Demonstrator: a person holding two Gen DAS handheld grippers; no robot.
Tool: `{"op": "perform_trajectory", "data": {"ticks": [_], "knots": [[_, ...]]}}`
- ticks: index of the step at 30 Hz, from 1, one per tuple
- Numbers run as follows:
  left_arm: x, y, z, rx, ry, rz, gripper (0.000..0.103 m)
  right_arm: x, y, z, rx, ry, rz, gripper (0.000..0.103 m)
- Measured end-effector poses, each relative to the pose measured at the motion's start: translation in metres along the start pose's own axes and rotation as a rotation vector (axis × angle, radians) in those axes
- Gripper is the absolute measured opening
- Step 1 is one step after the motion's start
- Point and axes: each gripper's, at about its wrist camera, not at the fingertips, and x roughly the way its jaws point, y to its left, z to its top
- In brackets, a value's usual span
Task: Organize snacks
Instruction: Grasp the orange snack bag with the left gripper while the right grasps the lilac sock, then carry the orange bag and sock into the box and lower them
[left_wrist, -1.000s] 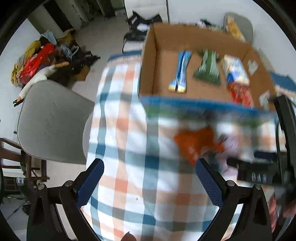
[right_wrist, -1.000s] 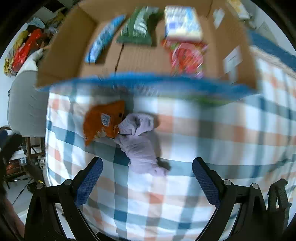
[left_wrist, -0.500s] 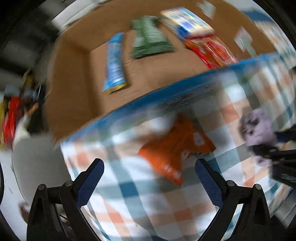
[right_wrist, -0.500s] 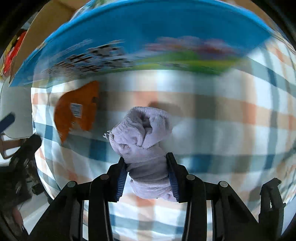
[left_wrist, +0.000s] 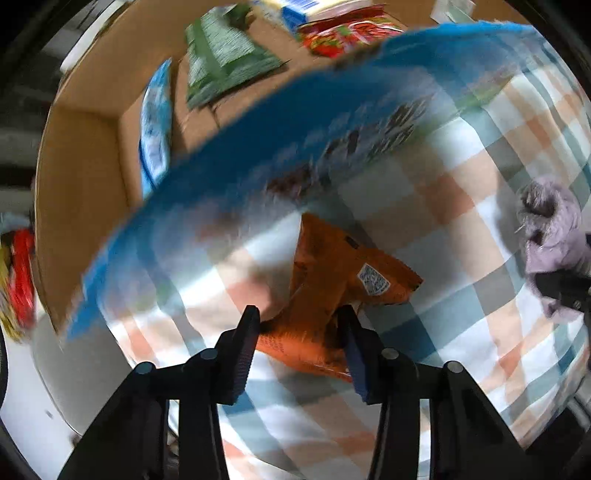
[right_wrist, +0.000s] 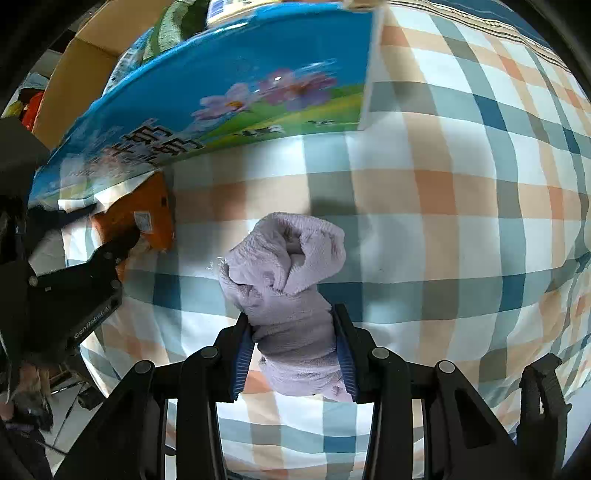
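Left hand-held gripper (left_wrist: 301, 328) pinching orange packet (left_wrist: 332, 280), right hand-held gripper (right_wrist: 293, 345) pinching lilac cloth (right_wrist: 286, 280), snacks in box (left_wrist: 85, 155) clear only from left view.

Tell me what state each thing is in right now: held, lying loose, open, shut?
Left tool: shut on the orange snack bag.
Right tool: shut on the purple cloth.
Cardboard box: open on top, on the checked tablecloth.
Green packet: lying flat in the box.
Blue packet: lying in the box.
Red packet: lying in the box.

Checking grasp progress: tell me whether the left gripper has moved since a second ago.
Yes. The left gripper moved forward toward the cardboard box and closed on the orange snack bag.
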Motion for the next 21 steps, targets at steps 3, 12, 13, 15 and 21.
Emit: {"op": "perform_trajectory", "data": {"ticks": [3,12,13,15,21], "knots": [[0.000,0.019,-0.015,-0.173,0.025,-0.124,0.038,0.001,0.006,-0.002,-0.015,0.008,0.000,0.043],[0.019,0.034,-0.053,-0.409,0.092,-0.336,0.049,0.020,0.009,-0.010,-0.038,0.073,0.012,0.043],[0.023,0.032,-0.052,-0.402,0.092,-0.332,0.052,0.025,0.009,-0.009,-0.032,0.086,0.014,0.043],[0.030,0.028,-0.048,-0.390,0.099,-0.340,0.051,0.036,0.008,-0.007,-0.024,0.116,0.011,0.043],[0.005,0.013,-0.058,-0.412,0.038,-0.328,0.032,0.029,0.009,-0.009,-0.015,0.112,0.005,0.042]]}}
